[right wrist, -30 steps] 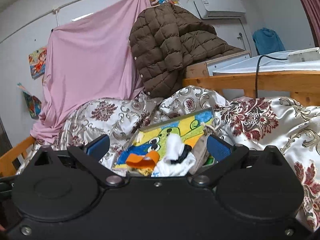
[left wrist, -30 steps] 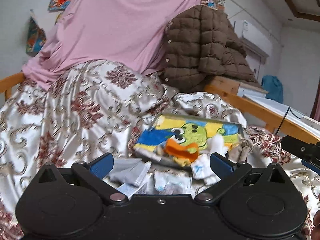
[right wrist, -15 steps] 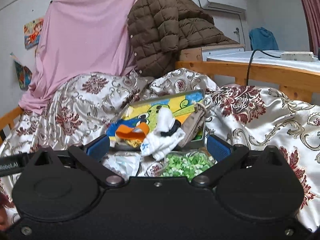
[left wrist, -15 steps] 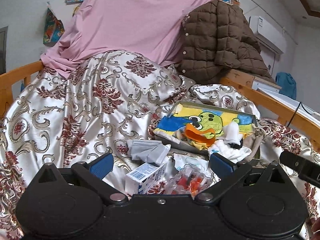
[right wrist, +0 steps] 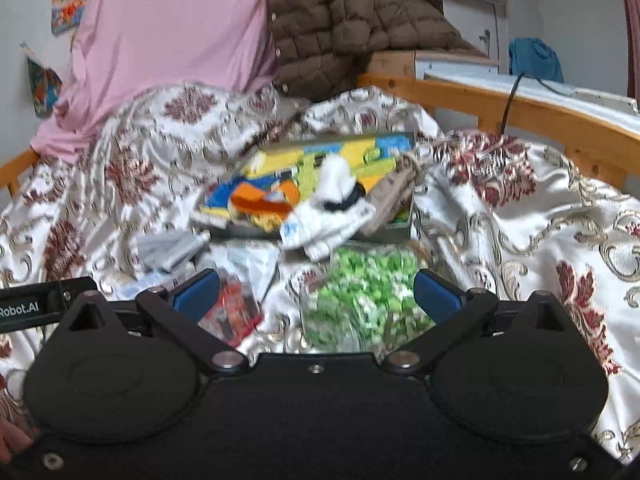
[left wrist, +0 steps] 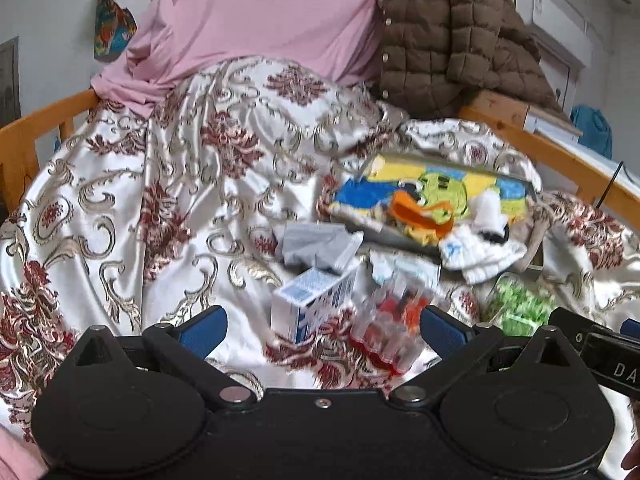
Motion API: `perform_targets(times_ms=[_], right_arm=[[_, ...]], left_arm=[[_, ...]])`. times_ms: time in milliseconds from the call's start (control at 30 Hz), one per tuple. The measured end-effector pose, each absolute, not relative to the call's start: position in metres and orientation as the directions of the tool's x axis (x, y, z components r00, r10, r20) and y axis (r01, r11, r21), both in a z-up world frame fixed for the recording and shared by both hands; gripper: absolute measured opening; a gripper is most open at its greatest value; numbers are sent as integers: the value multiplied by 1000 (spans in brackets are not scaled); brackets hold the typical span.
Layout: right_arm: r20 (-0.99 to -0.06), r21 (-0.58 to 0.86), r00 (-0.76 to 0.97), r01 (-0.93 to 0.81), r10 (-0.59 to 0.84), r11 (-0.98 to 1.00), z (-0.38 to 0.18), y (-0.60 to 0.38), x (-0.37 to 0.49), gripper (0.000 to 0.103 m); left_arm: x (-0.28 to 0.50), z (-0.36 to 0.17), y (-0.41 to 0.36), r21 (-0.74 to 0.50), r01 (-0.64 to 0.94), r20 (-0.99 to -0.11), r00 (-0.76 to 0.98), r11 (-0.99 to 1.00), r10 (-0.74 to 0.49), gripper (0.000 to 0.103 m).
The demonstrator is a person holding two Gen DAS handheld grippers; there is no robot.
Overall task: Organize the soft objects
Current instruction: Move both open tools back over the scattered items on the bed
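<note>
1. Both tools are wide open and hold nothing: the left tool (left wrist: pixel 322 326) hangs over a white-and-blue carton (left wrist: pixel 314 300) and a red pack (left wrist: pixel 386 330); the right tool (right wrist: pixel 316 290) hangs over a green bag (right wrist: pixel 368 296).
2. The soft things, an orange cloth (right wrist: pixel 262 198), white socks (right wrist: pixel 332 208) and a grey cloth (left wrist: pixel 316 244), lie in or just beside the tray (right wrist: pixel 396 226) on the bed (left wrist: pixel 120 200).
3. Likely step: reach for a loose soft piece. Pinch a thick fold, lift clear of the bedspread, and avoid the hard packs.
4. Writing: "Robot.AI" on the left tool's side in the right view; carton print is too blurred to read.
</note>
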State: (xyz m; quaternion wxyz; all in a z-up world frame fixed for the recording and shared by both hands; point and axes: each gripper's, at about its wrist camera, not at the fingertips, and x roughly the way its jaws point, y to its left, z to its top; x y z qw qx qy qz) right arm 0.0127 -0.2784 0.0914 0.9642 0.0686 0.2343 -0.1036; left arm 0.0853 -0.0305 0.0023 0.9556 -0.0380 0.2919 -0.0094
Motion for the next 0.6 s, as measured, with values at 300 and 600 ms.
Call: perform_targets(times_ms=[300, 600], right_arm=[[-547, 97, 823, 240, -150, 966, 76, -283, 26, 102], [-571, 83, 810, 216, -131, 973, 70, -282, 34, 102]], left_arm=[[91, -6, -30, -57, -27, -610, 793, 998, -13, 102], [92, -10, -28, -29, -56, -653, 757, 998, 24, 102]])
